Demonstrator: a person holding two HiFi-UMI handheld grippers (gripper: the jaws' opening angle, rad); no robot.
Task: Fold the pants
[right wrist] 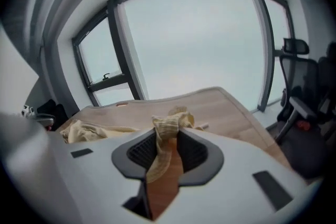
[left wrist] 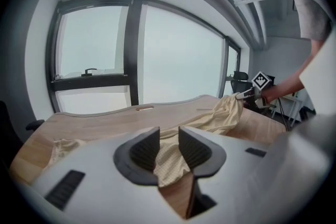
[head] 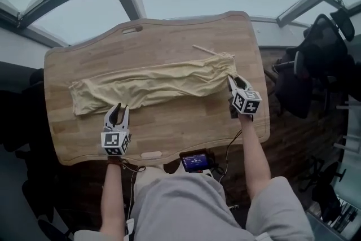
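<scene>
Two grippers are at the pants (head: 152, 84), which lie stretched lengthwise across the table (head: 169, 36) from 9 o'clock to 2 o'clock in the head view. The right gripper (head: 234, 82) is closed on the ribbed band at the 3 o'clock end of the garment, and the band stands pinched between its pads in the right gripper view. The left gripper (head: 118, 110) sits at the near edge of the fabric, toward 7 o'clock. Its jaws stand apart with the cloth edge in the gap, not yet clamped. The step in hand is judged to be securing both grasps before the first fold. The next move calls for closing the left gripper on the near edge. Both ends should then lift together to keep the cloth from bunching.
</scene>
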